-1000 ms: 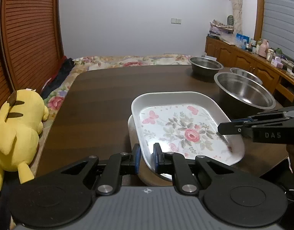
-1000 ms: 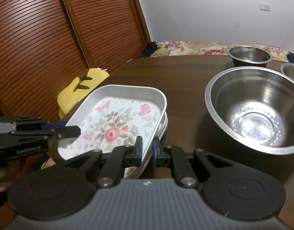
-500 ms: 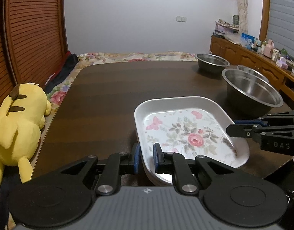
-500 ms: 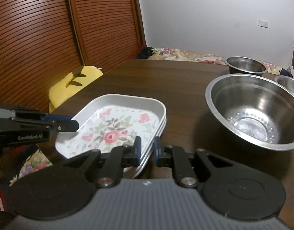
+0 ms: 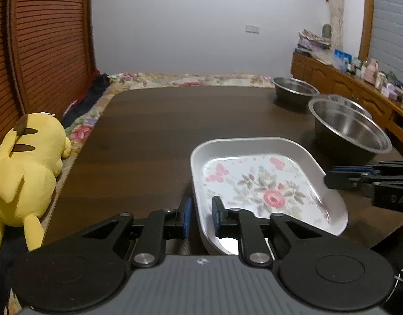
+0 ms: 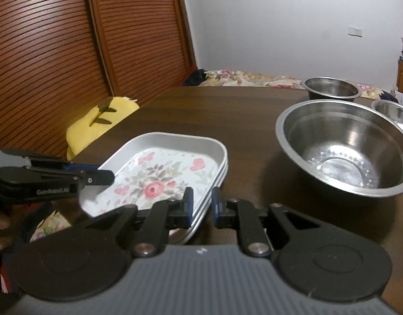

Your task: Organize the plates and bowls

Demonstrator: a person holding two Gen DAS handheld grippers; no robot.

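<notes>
A stack of white rectangular plates with a pink flower print (image 5: 256,183) (image 6: 159,178) lies at the near edge of the dark wooden table (image 5: 175,120). My left gripper (image 5: 200,216) is shut on the stack's left rim. My right gripper (image 6: 200,206) is shut on its right rim, one finger inside and one outside. Each gripper shows in the other's view: the right gripper (image 5: 332,179) and the left gripper (image 6: 107,178). A large steel bowl (image 6: 343,147) (image 5: 348,128) stands right of the plates.
Two smaller steel bowls stand behind the large one, one far (image 5: 294,90) (image 6: 332,89) and one at the right edge (image 6: 395,110). A yellow plush toy (image 5: 25,168) sits off the table's left side. A cluttered sideboard (image 5: 359,84) runs along the right.
The plate stack has come down from a lifted, tilted hold to lie low at the table's near edge. Both grippers keep their hold on its rims.
</notes>
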